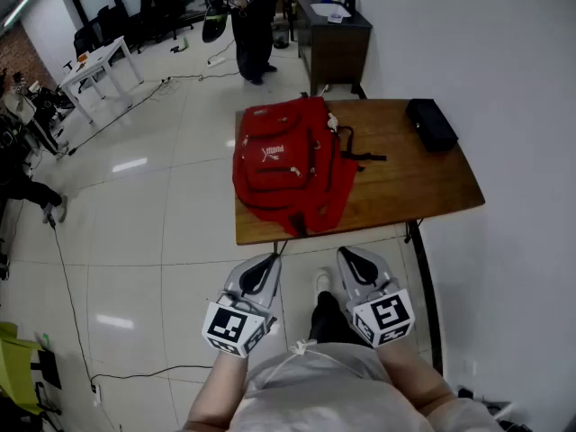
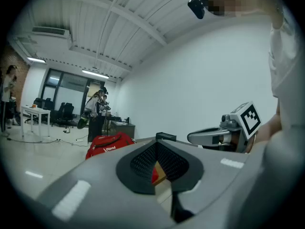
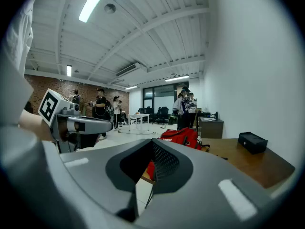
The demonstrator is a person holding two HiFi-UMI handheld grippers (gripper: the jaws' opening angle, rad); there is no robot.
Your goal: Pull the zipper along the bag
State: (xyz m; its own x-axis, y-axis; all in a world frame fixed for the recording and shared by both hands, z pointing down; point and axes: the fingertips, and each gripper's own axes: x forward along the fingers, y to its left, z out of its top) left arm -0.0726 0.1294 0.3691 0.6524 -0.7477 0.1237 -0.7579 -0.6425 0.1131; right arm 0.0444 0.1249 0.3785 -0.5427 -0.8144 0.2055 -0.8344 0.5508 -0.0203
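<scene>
stage: approach | I'm holding left claw (image 1: 264, 265) and right claw (image 1: 353, 261) pinched shut, both empty, lower centre | backpack (image 1: 288, 165) lying on table (image 1: 423, 183), frame centre, well apart | plan: pinning fabric with one claw, other pinching zipper pull, which I'm not spotting yet

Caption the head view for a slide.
Left claw and right claw, both shut and empty, hover short of a wooden table holding a red backpack and a black case.

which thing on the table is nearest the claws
The red backpack, lying at the near edge; the black case sits at the far right corner.
</scene>
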